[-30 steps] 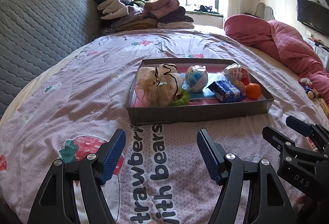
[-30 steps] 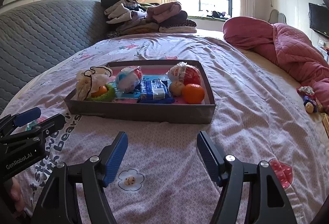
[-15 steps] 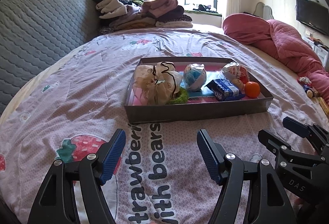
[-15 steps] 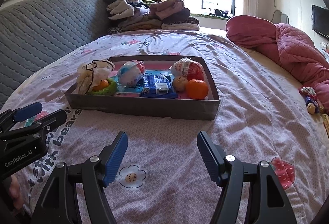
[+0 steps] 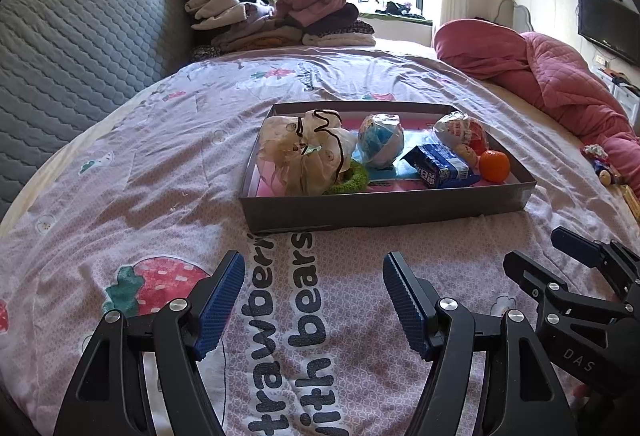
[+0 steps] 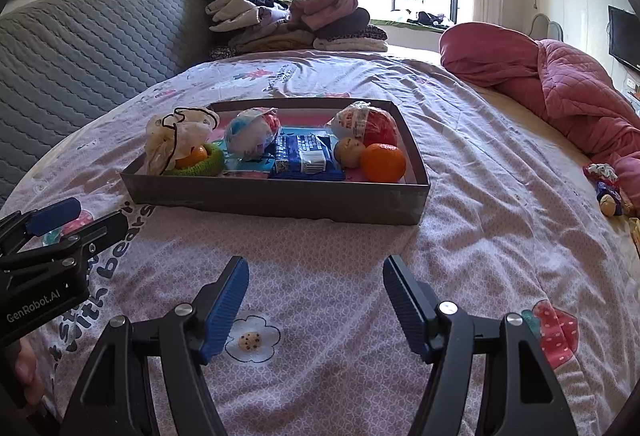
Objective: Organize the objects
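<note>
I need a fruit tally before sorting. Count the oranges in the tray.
2. One orange sits at the tray's near right corner, beside a small tan ball. A second orange nests in the green ring at the left. The bags may hide more.

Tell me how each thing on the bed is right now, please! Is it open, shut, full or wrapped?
Left gripper: open, empty, above the sheet.
Right gripper: open, empty, above the sheet.
Gray tray: lidless, flat on the bed, holding things.
Orange: whole, unpeeled, in the tray.
Blue snack pack: sealed, lying flat.
Drawstring bag: bunched up, slumped.
Folded clothes: stacked.
Pink quilt: crumpled.
</note>
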Available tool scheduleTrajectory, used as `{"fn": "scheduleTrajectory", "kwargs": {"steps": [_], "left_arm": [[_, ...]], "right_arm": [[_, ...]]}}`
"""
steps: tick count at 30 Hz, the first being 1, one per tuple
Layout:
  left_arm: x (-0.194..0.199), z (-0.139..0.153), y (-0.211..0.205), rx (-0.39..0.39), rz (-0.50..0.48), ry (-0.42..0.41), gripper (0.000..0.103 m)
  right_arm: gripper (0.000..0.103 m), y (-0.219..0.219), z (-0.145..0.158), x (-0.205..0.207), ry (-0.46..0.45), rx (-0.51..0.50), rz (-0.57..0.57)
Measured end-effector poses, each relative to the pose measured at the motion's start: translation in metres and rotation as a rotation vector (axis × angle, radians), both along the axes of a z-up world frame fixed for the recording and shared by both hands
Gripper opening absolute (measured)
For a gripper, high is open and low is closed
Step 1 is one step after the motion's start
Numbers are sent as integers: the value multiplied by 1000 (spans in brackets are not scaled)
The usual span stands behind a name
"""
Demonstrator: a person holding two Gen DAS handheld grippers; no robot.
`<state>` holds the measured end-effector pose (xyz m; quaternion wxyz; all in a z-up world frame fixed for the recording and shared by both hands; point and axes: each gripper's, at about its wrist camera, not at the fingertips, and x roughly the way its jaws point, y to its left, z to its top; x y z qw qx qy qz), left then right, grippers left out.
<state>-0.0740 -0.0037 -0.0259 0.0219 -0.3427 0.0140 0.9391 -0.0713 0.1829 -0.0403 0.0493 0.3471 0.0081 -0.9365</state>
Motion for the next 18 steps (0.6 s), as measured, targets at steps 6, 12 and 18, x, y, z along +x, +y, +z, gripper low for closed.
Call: {"fn": "scheduleTrajectory", "kwargs": {"steps": [6, 12, 18], "left_arm": [[-4, -2, -2, 51, -20, -33, 73], [-2, 2, 2, 25, -14, 14, 73], [-4, 0, 4, 24, -11, -18, 73]], "right_arm": [[69, -1, -1, 1, -1, 10, 2], [69, -1, -3, 0, -4, 16, 2], [69, -1, -5, -1, -13, 15, 4]]}}
